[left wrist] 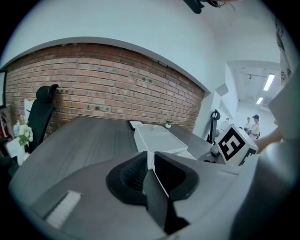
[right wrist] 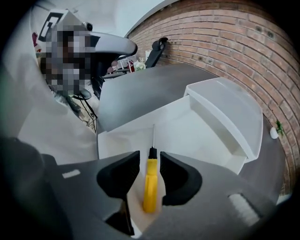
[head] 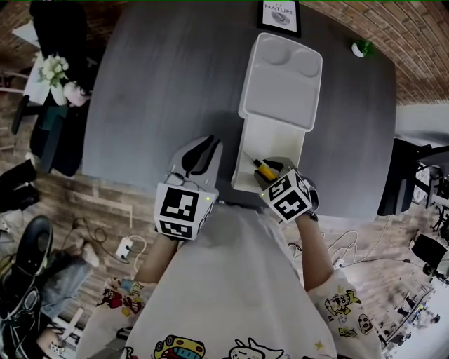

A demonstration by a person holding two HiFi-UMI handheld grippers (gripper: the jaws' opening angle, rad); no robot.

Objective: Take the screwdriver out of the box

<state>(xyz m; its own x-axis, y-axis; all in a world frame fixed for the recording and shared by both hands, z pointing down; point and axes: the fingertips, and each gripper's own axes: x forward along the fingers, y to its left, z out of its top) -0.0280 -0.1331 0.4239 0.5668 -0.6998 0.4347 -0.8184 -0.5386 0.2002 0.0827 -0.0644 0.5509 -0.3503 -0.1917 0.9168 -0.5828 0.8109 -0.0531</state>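
Observation:
A white box stands open on the grey table, its lid folded back away from me. The yellow-handled screwdriver lies on the box floor at the near end, thin shaft pointing toward the lid. In the right gripper view the screwdriver lies between the jaws of my right gripper, which stand narrowly apart on either side of the handle, with a slim gap showing. My right gripper is at the box's near right corner. My left gripper hovers left of the box, shut and empty, and sees the box ahead.
The dark grey table runs left of the box. A framed card and a small green plant sit at the far edge. Flowers and a black chair stand off the left side, another chair at the right.

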